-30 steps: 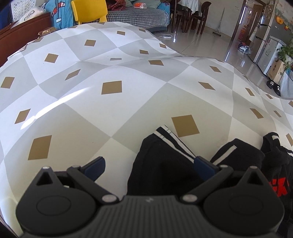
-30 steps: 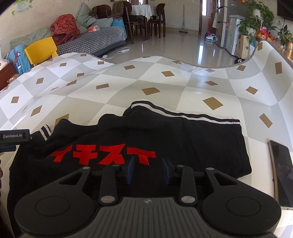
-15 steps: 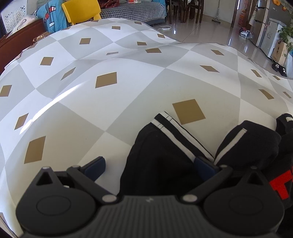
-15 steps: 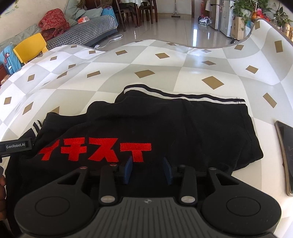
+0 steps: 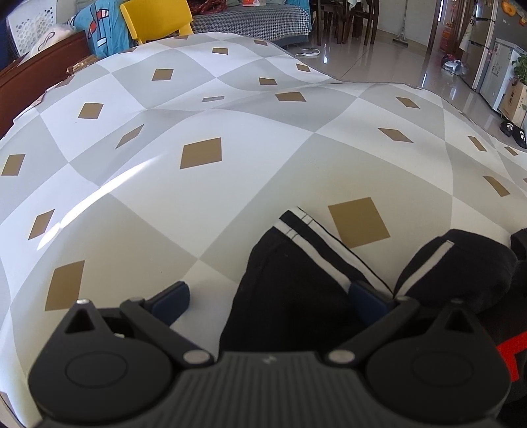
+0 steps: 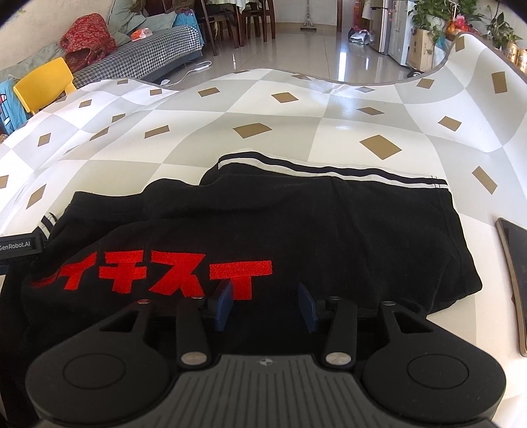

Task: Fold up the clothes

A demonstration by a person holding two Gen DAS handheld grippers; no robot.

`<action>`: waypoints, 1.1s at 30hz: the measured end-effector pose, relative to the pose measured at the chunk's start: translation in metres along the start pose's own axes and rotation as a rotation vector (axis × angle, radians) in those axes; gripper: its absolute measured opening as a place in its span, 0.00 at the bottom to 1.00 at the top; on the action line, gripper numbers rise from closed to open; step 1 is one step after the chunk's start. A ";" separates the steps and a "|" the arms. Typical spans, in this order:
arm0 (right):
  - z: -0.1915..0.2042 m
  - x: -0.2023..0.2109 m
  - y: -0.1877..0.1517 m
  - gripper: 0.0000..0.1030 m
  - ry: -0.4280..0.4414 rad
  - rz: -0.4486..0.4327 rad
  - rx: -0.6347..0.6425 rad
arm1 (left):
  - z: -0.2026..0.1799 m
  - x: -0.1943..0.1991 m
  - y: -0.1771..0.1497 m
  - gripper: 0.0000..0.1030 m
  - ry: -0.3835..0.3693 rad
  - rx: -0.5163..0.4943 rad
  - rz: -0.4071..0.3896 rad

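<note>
Black knit garment with red lettering [image 6: 230,237]: partly folded, lumpy | left gripper [image 5: 268,298]: wide open, empty, over striped sleeve [image 5: 306,273] | right gripper [image 6: 265,307]: opening, nothing pinched | left: further folds, smoothing

1. A tabletop [image 6: 346,131] covered in a glossy grey-and-white checked cloth with tan diamonds fills the middle of both views; sunlight glares off it.
2. Upper left of the right wrist view: a yellow chair [image 6: 42,84], and a houndstooth-covered sofa [image 6: 148,49] with a red bundle [image 6: 87,41] on it.
3. At the top centre, dark dining chairs [image 6: 250,16] stand on a shiny, pale tiled floor [image 6: 329,56].
4. Upper right: a fridge [image 6: 390,26], a cardboard box [image 6: 423,49] and potted plants [image 6: 438,13].
</note>
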State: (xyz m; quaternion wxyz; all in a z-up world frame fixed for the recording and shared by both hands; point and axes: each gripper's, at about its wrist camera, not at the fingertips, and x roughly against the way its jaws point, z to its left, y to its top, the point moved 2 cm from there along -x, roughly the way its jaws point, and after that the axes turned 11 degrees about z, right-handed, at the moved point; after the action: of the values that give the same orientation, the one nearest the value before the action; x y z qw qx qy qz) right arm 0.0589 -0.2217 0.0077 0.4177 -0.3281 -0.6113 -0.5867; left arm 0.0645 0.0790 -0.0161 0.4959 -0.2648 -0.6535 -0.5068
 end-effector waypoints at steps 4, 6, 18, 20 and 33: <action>-0.001 -0.002 0.002 0.42 -0.014 -0.011 -0.015 | 0.004 -0.005 0.010 1.00 0.012 0.020 0.006; -0.001 -0.002 0.004 0.42 -0.019 -0.015 -0.024 | 0.006 -0.007 0.015 1.00 0.022 0.034 0.006; 0.000 -0.008 0.009 0.48 -0.054 -0.034 -0.024 | 0.028 -0.023 0.048 1.00 0.099 0.137 -0.014; 0.000 -0.008 0.011 0.49 -0.057 -0.036 -0.027 | 0.032 -0.026 0.054 1.00 0.110 0.152 -0.019; -0.008 -0.009 0.017 0.50 -0.026 -0.024 -0.067 | 0.052 -0.036 0.077 1.00 0.143 0.248 -0.018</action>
State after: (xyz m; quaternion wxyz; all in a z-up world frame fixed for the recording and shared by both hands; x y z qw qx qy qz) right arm 0.0794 -0.2269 0.0069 0.3915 -0.3420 -0.6006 -0.6074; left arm 0.1236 0.1591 -0.0182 0.5655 -0.1587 -0.6766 -0.4441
